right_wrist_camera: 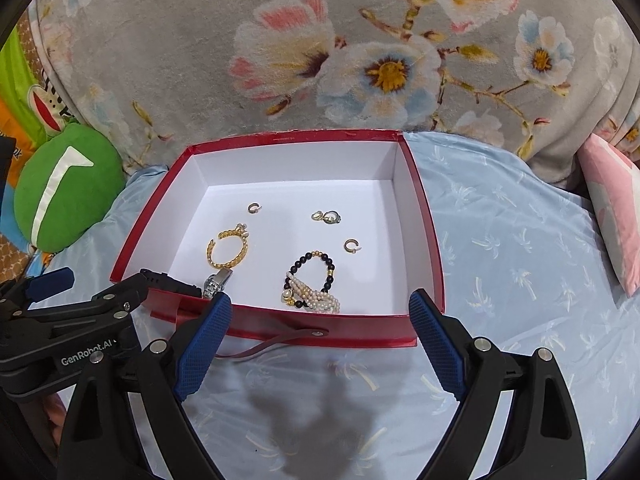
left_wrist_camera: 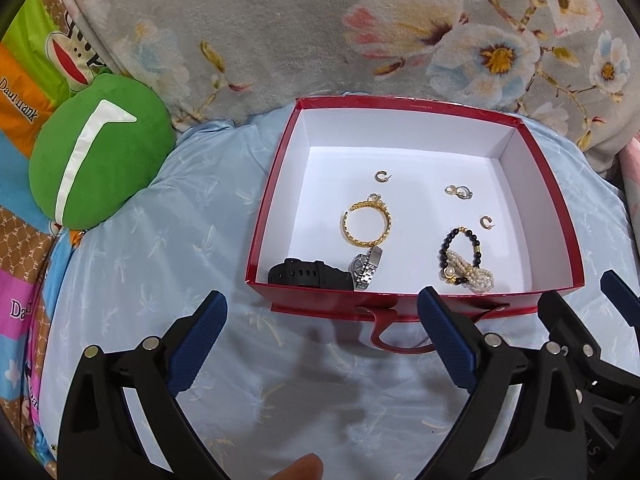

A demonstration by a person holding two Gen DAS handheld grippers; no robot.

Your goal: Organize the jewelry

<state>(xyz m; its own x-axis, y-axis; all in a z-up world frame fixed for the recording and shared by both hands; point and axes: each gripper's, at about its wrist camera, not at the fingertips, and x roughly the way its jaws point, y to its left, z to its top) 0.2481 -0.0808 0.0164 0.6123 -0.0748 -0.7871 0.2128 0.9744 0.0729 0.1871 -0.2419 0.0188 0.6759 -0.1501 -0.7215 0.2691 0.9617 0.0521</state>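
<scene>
Grey floral plush blanket (right_wrist_camera: 280,80) fills the back, with a pale blue palm-print bedsheet (right_wrist_camera: 500,248) under everything. On the colourful striped cloth (left_wrist_camera: 20,108) at my left I can only half read letters like "Dau...rank". A round green cushion with a white stripe (left_wrist_camera: 96,152) leans beside it.

My red cardboard box with white inside (left_wrist_camera: 276,184) sits open on the sheet, holding a gold chain bangle (left_wrist_camera: 366,222), a black bead bracelet (left_wrist_camera: 464,248) touching a pearl bracelet (left_wrist_camera: 474,274), a black rubber watch (left_wrist_camera: 310,274), a silver metal watch (left_wrist_camera: 366,266) and small hoop earrings (left_wrist_camera: 458,191).

My left gripper (left_wrist_camera: 322,338), stamped "GenRobot.AI", and my right gripper (right_wrist_camera: 320,338) both gape wide, empty, before the box's near wall.
</scene>
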